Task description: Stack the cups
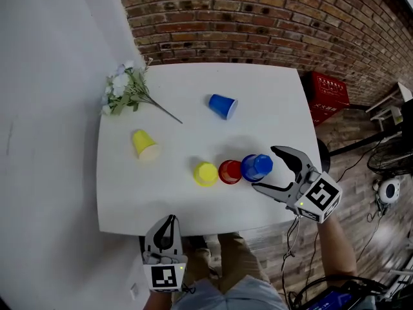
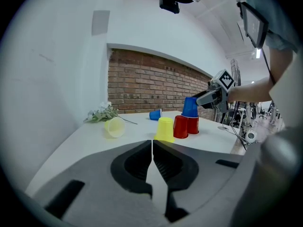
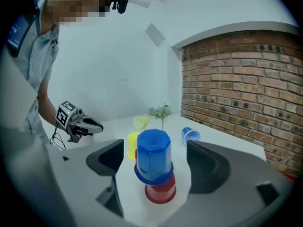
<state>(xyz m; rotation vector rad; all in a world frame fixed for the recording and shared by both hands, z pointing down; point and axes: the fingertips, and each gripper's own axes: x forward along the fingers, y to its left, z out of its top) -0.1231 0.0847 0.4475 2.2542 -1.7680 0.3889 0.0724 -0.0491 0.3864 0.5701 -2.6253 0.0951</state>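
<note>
Left tongs (image 1: 170,219) nearest us, pressed together, empty, off worktop (image 1: 193,82) near edge. We note blue cup (image 3: 153,152) upturned atop red cup (image 3: 161,190), between spread right tongs (image 1: 263,167), pads clear. Second red cup (image 1: 230,172), yellow cup (image 1: 205,174) alongside in row. Tipped yellow cup (image 1: 144,143), tipped blue cup (image 1: 222,105) farther back.
</note>
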